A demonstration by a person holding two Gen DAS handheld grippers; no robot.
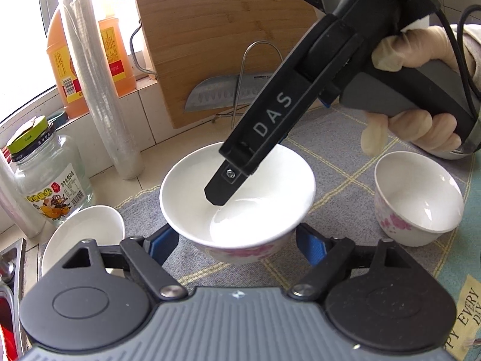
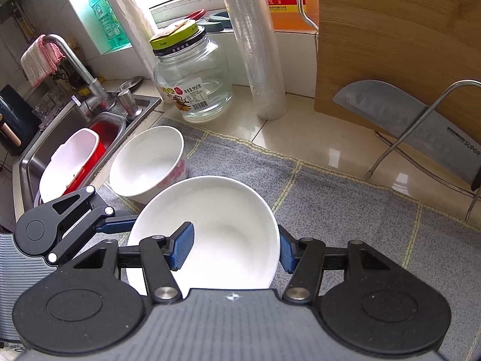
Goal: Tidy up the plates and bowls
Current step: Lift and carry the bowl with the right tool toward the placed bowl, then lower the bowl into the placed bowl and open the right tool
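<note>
A white floral bowl stands on the grey mat between the wide-apart fingers of my left gripper, which do not clearly touch it. My right gripper has one finger inside this bowl and the other outside its right wall, straddling the wall; I cannot tell if it pinches. It shows in the left wrist view reaching down into the bowl. A second floral bowl stands to the right. A third bowl tilts at the mat's left edge, also in the right wrist view.
A glass jar, film roll, oil bottle, bamboo cutting board and cleaver in a wire rack stand behind. The sink with a red basin lies left. A grey checked mat covers the counter.
</note>
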